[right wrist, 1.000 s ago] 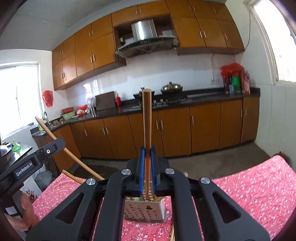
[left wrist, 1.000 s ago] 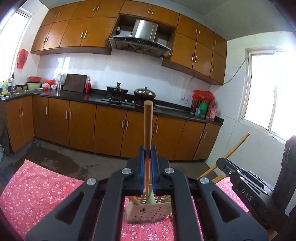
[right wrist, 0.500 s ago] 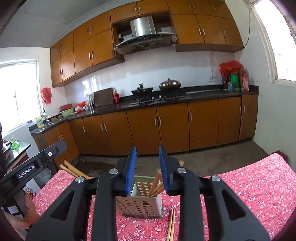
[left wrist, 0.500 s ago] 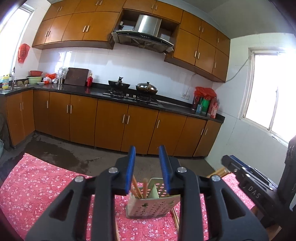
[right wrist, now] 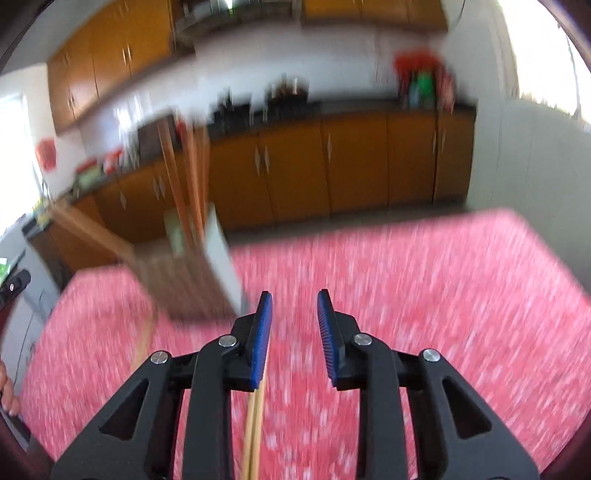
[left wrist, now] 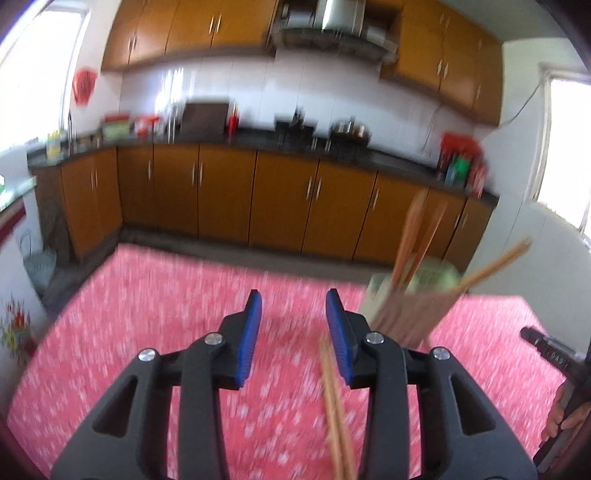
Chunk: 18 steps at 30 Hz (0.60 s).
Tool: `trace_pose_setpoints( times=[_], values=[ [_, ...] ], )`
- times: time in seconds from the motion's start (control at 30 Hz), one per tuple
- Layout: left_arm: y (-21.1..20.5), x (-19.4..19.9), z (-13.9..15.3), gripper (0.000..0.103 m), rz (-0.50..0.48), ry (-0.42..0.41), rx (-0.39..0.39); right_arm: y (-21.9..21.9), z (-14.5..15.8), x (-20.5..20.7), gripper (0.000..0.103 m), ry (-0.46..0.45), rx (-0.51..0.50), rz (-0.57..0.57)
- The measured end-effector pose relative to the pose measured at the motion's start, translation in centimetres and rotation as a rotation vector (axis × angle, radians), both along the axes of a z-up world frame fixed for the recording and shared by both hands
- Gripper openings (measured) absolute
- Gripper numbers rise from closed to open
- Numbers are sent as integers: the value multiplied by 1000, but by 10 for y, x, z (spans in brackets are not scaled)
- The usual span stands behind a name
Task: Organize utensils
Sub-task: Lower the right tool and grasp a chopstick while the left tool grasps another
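Both hand-held grippers, left (left wrist: 293, 325) and right (right wrist: 294, 325), released; motion-blurred utensil holder (left wrist: 410, 306), chopsticks (left wrist: 336, 413) cropped.

Pink floral cloth (left wrist: 147, 314) over desk — brown cabinets (left wrist: 221, 195) behind, dark worktop (left wrist: 258, 138), range hood (left wrist: 332, 22), bright window (left wrist: 569, 155) at right.

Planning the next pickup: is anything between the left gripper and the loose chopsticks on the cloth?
Nothing visible. The left gripper is open and empty, and the loose chopsticks lie bare on the tablecloth by its right finger. The holder stands farther right.
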<state>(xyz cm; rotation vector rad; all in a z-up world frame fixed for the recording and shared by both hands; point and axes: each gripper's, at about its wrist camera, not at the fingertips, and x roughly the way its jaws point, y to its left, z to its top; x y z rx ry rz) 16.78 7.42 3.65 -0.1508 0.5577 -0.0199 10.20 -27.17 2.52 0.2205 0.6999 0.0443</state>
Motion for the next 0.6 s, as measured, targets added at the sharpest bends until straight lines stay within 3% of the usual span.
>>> trace_pose_setpoints(
  times=[0.03, 0.2, 0.43, 0.6],
  values=[
    [3, 1, -17, 37, -1, 49, -6, 4, -21, 0, 23, 58, 27, 31],
    [-1, 1, -68, 37, -34, 183, -42, 33, -70, -4, 17, 187, 48, 137],
    [-31, -2, -98, 37, -110, 266, -45, 54, -95, -3, 12, 246, 17, 173],
    [-44, -2, -107, 36, -143, 300, -35, 46, -100, 4, 8, 242, -46, 105]
  ],
)
